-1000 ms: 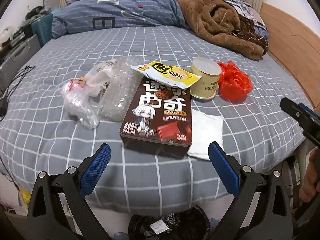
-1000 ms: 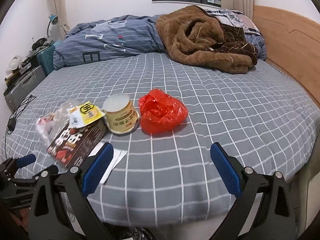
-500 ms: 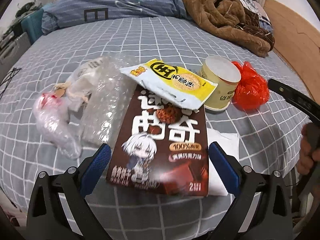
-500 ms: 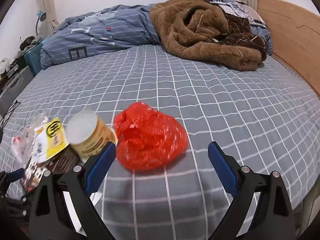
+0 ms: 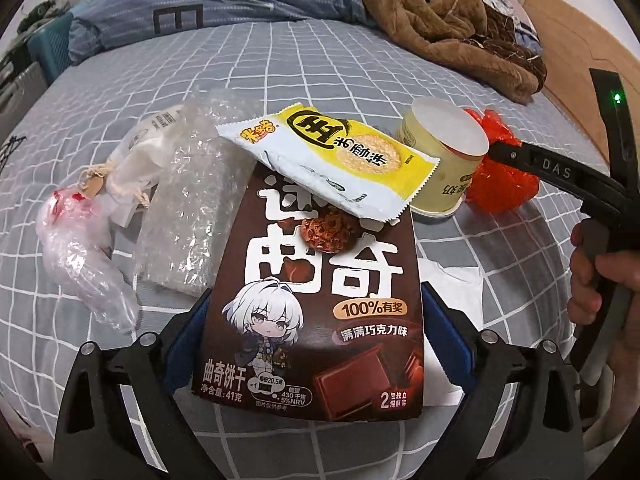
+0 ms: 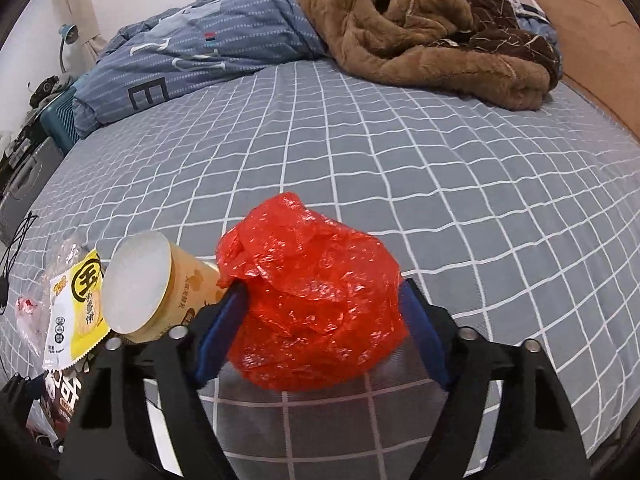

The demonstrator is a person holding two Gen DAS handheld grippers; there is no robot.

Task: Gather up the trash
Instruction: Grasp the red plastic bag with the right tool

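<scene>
A brown cookie box lies flat on the grey checked bed, with a yellow snack packet across its far end. My left gripper straddles the box's near end. Its jaws are closing, and the blue pads sit just outside the box's long edges. A crumpled red plastic bag fills my right gripper, whose jaws are closing with both pads against the bag's sides. A cream paper cup leans beside the bag. In the left wrist view the right gripper's finger reaches over the red bag.
Bubble wrap, a white cloth pouch and a clear plastic bag lie left of the box, a white tissue to its right. A brown blanket and blue duvet are piled at the bed's far end. A hand grips the right tool.
Both grippers moved forward and down onto the bed. The left one now straddles the cookie box. The right one reached the red bag and narrowed its jaws around it.
</scene>
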